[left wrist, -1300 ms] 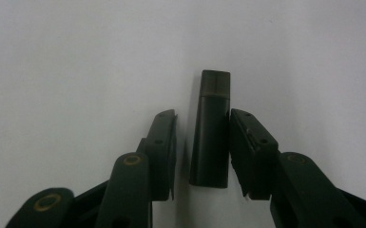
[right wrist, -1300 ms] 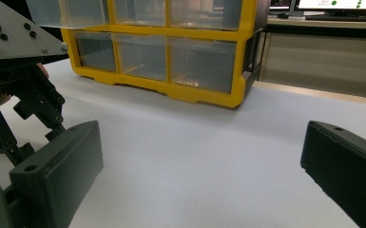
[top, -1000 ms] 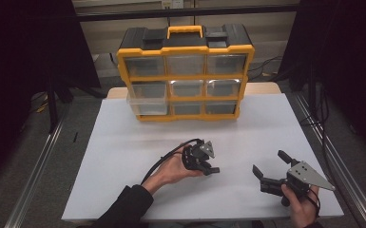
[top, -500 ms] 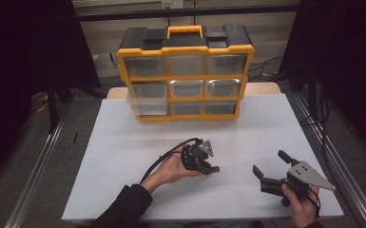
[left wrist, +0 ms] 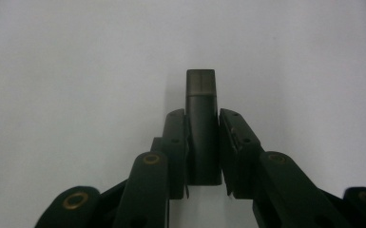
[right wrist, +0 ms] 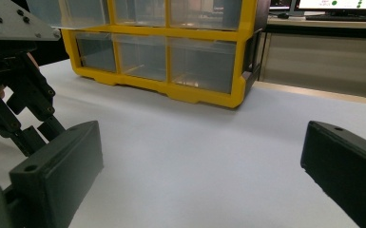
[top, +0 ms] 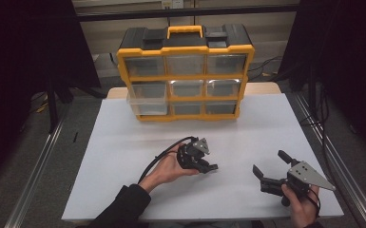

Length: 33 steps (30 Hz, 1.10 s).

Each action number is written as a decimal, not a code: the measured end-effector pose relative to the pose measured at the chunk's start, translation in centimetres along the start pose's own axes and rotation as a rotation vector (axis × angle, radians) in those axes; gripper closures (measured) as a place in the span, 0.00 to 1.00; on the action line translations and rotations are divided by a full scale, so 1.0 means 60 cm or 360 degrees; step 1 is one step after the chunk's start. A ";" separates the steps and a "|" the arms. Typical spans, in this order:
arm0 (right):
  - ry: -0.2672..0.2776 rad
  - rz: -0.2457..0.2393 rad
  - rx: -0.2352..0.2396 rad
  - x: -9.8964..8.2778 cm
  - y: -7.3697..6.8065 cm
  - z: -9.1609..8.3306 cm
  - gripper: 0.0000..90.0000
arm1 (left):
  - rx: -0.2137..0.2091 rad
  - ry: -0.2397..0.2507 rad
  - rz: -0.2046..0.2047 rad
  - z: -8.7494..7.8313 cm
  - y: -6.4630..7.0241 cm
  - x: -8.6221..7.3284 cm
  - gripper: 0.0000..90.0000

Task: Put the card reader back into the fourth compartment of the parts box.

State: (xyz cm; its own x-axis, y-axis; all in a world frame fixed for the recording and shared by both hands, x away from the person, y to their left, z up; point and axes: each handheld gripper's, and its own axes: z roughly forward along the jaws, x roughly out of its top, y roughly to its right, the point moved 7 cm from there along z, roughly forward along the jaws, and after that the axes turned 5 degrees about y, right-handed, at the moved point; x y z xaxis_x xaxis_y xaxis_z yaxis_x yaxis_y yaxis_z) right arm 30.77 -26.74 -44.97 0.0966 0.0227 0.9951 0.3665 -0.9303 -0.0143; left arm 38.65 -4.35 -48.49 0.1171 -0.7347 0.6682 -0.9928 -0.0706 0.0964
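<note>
- A yellow organiser [top: 185, 76] stands at the far edge of the white bench [top: 123, 142], one clear drawer [top: 145, 99] pulled out, apparently waiting.
- The right gripper [top: 270, 167], nearer and to its right, hangs wide open, empty.
- The left gripper [top: 207, 164], before the organiser, clamps a small dark block [left wrist: 201, 123], likely destined for that drawer.

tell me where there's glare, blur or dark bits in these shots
High view: evenly lit white table, black surroundings, glare on the organizer middle drawers. Left gripper view: dim and soft, the dark block between the left gripper jaws casts little shadow. Right gripper view: right gripper jaws blurred up close, drawers sharper.
</note>
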 end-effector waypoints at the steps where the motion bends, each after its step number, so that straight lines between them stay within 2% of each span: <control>1: 0.0000 0.0000 0.0000 0.000 0.000 0.000 0.00 | 0.0004 0.0005 -0.0005 -0.001 0.000 0.000 0.82; 14: 0.0002 0.0000 0.0001 0.001 0.000 0.000 0.00 | 0.0039 0.0073 -0.0015 -0.023 -0.004 -0.004 0.82; 17: 0.0002 0.0002 0.0002 0.001 -0.001 0.000 0.00 | 0.0054 0.0137 -0.0042 -0.035 -0.004 0.001 0.82; 18: 0.0002 0.0002 0.0001 0.001 -0.001 0.000 0.00 | 0.0058 0.0134 -0.0028 -0.039 -0.005 0.001 0.82; 33: 0.0004 0.0001 0.0010 0.002 -0.003 -0.002 0.00 | 0.0088 0.0207 -0.0033 -0.066 -0.005 0.000 0.82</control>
State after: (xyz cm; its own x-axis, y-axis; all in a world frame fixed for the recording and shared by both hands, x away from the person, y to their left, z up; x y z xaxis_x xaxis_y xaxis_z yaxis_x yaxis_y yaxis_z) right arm 30.62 -26.62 -44.84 0.0945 0.0214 0.9953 0.3720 -0.9281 -0.0154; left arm 39.05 -1.63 -45.60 0.1358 -0.6394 0.7567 -0.9896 -0.1245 0.0724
